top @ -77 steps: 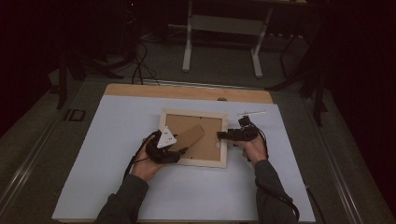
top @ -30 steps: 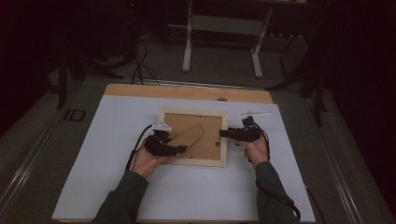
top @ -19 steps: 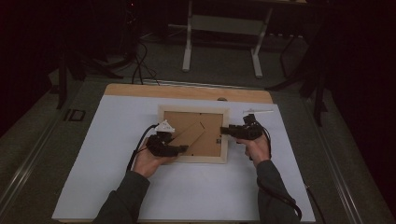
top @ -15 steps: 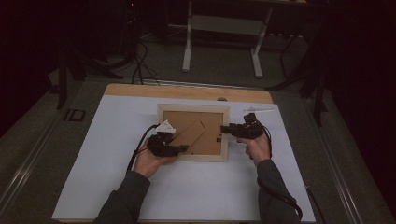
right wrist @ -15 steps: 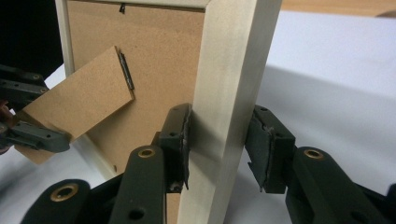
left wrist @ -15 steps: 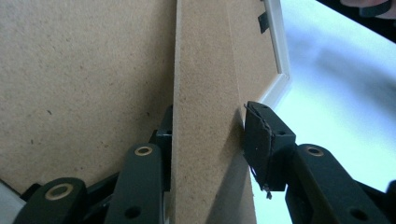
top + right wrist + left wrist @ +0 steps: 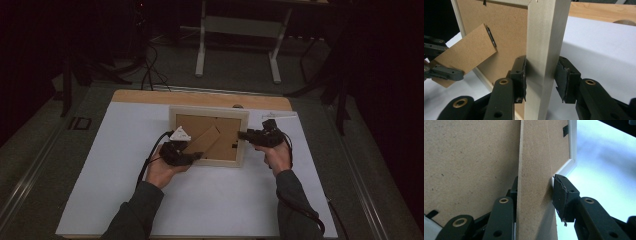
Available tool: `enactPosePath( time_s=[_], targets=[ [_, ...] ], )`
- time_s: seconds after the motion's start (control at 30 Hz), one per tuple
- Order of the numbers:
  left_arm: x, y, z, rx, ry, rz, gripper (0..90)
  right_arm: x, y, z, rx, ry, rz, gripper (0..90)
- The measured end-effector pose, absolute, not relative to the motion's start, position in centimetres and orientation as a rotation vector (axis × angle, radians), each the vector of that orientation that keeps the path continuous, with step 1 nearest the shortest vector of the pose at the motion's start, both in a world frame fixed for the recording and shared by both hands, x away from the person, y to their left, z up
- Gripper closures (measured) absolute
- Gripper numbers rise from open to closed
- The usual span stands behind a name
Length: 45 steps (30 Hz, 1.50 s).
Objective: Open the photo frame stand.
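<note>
Both tongs, closing, have tilted the picture frame [image 7: 209, 135] up since earlier.

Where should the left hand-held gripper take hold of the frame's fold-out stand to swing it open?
Grip the stand at its free lower end, coming from the frame's lower left corner. The hinge sits at its upper end near the backing's middle, so the far end probably swings easiest. The left hand-held gripper already has that flap edge-on between its jaws, which have just been closing; the right hand-held gripper steadies the frame's side rail.
</note>
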<state>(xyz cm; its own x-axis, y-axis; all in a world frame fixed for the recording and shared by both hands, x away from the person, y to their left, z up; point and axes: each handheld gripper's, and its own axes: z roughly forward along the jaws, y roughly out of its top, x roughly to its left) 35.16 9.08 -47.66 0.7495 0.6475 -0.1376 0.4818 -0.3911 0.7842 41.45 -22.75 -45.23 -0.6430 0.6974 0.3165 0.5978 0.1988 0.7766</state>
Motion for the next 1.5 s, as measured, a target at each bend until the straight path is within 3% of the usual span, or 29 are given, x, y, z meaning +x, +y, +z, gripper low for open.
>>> enactPosePath(
  time_s=[1.5],
  targets=[
    [35.6,7.7,-47.7,1.973,0.92,0.401,66.9,41.3,-21.4,-43.2,1.173,2.232,1.343,61.1]
  ],
)
